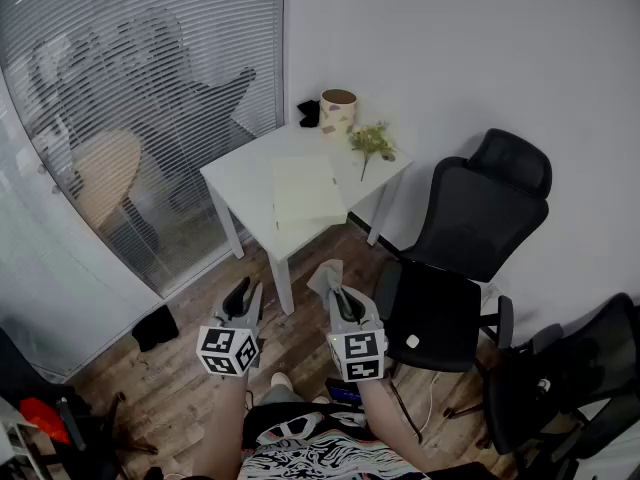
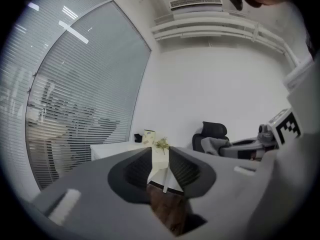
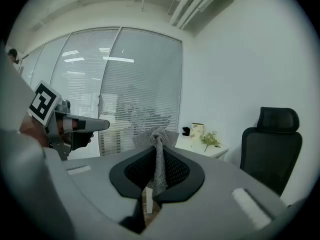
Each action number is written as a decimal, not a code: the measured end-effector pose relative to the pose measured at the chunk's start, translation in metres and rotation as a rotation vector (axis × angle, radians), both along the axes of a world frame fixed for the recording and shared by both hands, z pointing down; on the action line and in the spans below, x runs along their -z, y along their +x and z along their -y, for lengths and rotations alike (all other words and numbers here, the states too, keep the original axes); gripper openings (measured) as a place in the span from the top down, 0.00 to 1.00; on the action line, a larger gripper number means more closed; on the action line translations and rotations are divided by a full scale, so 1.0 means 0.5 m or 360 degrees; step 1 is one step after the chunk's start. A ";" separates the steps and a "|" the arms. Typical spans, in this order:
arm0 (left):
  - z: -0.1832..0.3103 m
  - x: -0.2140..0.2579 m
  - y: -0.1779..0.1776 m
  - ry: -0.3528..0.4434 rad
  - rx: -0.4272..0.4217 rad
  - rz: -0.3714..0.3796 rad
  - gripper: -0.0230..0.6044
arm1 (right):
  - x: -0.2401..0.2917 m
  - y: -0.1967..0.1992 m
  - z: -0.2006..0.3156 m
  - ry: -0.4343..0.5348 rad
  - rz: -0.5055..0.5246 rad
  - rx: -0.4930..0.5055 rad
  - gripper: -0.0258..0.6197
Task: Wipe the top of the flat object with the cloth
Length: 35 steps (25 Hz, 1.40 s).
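A pale flat object [image 1: 307, 190] lies on the small white table [image 1: 238, 173], ahead of both grippers and well out of their reach. My right gripper [image 1: 337, 290] is held low over the wooden floor in front of the table. It is shut on a grey cloth [image 1: 325, 276], which bunches up above the jaws in the right gripper view, cloth [image 3: 156, 136]. My left gripper [image 1: 244, 300] is beside it at the same height, open by a narrow gap and holding nothing. The table [image 2: 112, 148] shows through that gap in the left gripper view.
At the table's far edge stand a patterned cup [image 1: 338, 113], a small black item [image 1: 309, 112] and a plant sprig [image 1: 372, 143]. A black office chair [image 1: 470, 238] stands right of the table, another [image 1: 580, 368] nearer right. A glass wall with blinds [image 1: 140, 88] closes the left.
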<state>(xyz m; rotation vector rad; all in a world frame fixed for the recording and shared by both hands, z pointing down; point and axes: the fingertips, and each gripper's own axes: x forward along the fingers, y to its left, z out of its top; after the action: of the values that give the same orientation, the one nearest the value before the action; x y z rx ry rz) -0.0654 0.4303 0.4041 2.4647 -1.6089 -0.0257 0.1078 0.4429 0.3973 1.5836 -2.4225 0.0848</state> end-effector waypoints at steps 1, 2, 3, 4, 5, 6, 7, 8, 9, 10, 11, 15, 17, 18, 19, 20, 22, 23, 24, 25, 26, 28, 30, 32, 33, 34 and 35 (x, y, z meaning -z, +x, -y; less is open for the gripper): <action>0.004 0.000 -0.003 0.0002 0.0002 0.0001 0.78 | 0.001 0.000 0.002 0.0004 0.0002 -0.0007 0.93; 0.008 0.001 -0.005 0.0004 0.0005 0.0000 0.78 | 0.001 0.000 0.003 0.0008 0.0002 -0.0013 0.93; 0.011 0.001 -0.008 0.0005 0.0009 -0.0006 0.77 | 0.001 0.000 0.005 0.0011 0.0000 -0.0017 0.93; 0.015 0.001 -0.010 0.0006 0.0015 -0.0014 0.75 | 0.000 0.000 0.006 0.0013 -0.0005 -0.0018 0.93; 0.018 0.001 -0.010 0.0006 0.0020 -0.0021 0.74 | -0.002 0.000 0.007 0.0013 -0.0011 -0.0018 0.93; 0.020 0.001 -0.009 0.0007 0.0019 -0.0022 0.73 | -0.005 0.001 0.008 0.0010 -0.0018 -0.0018 0.93; 0.021 0.000 -0.007 0.0007 0.0012 -0.0018 0.73 | -0.009 0.003 0.009 0.0005 -0.0022 -0.0019 0.93; 0.022 -0.001 -0.003 0.0005 0.0003 -0.0012 0.73 | -0.012 0.005 0.010 -0.0002 -0.0023 -0.0023 0.93; 0.022 -0.003 0.000 0.0002 -0.0005 -0.0007 0.73 | -0.015 0.006 0.011 -0.0008 -0.0020 -0.0026 0.93; 0.024 -0.004 0.001 -0.0003 -0.0008 -0.0003 0.73 | -0.017 0.005 0.013 -0.0013 -0.0016 -0.0025 0.93; 0.025 -0.006 0.001 -0.0009 -0.0006 -0.0003 0.73 | -0.018 0.004 0.014 -0.0016 -0.0012 -0.0020 0.93; 0.029 -0.014 -0.007 -0.0040 0.0018 -0.0011 0.73 | -0.028 -0.008 0.020 -0.0056 0.0025 0.0042 0.93; 0.026 -0.018 -0.012 -0.0052 0.0038 -0.0023 0.73 | -0.035 -0.011 0.024 -0.0074 0.0026 0.0067 0.93; 0.028 -0.021 -0.015 -0.0058 0.0048 -0.0038 0.73 | -0.038 -0.011 0.028 -0.0079 0.0025 0.0067 0.93; 0.034 -0.025 -0.019 -0.0066 0.0057 -0.0060 0.73 | -0.042 -0.013 0.033 -0.0084 0.0021 0.0068 0.93; 0.044 -0.031 -0.024 -0.0076 0.0067 -0.0090 0.73 | -0.047 -0.018 0.040 -0.0088 0.0012 0.0077 0.93; 0.068 -0.044 -0.030 -0.0094 0.0076 -0.0120 0.73 | -0.064 -0.033 0.056 -0.0098 -0.0015 0.0110 0.93; 0.081 -0.052 -0.029 -0.0099 0.0068 -0.0098 0.72 | -0.074 -0.038 0.067 -0.0111 -0.0024 0.0124 0.93; 0.097 -0.060 -0.025 -0.0106 0.0056 -0.0060 0.71 | -0.082 -0.040 0.081 -0.0124 -0.0030 0.0133 0.93; 0.115 -0.069 -0.020 -0.0116 0.0045 -0.0030 0.71 | -0.089 -0.040 0.100 -0.0131 -0.0035 0.0134 0.93; 0.137 -0.076 -0.018 -0.0125 0.0039 -0.0020 0.71 | -0.094 -0.038 0.122 -0.0132 -0.0040 0.0128 0.93; 0.190 -0.087 -0.023 -0.0127 0.0045 -0.0024 0.71 | -0.104 -0.036 0.179 -0.0138 -0.0047 0.0106 0.93; 0.260 -0.104 -0.037 -0.0131 0.0055 -0.0003 0.71 | -0.122 -0.041 0.250 -0.0153 -0.0060 0.0085 0.93; 0.338 -0.127 -0.042 -0.0160 0.0052 -0.0001 0.71 | -0.147 -0.041 0.324 -0.0187 -0.0085 0.0070 0.93; 0.377 -0.135 -0.042 -0.0170 0.0044 -0.0015 0.71 | -0.157 -0.041 0.361 -0.0204 -0.0091 0.0061 0.93; 0.415 -0.139 -0.043 -0.0167 0.0035 -0.0029 0.71 | -0.164 -0.043 0.396 -0.0217 -0.0094 0.0054 0.93; 0.450 -0.140 -0.046 -0.0159 0.0022 -0.0040 0.71 | -0.171 -0.048 0.430 -0.0229 -0.0097 0.0054 0.93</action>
<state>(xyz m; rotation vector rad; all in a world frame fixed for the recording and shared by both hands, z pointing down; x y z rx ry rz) -0.0884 0.2052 0.4741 2.3691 -1.5776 0.0208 0.0837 0.2280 0.4827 1.4611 -2.3391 0.1972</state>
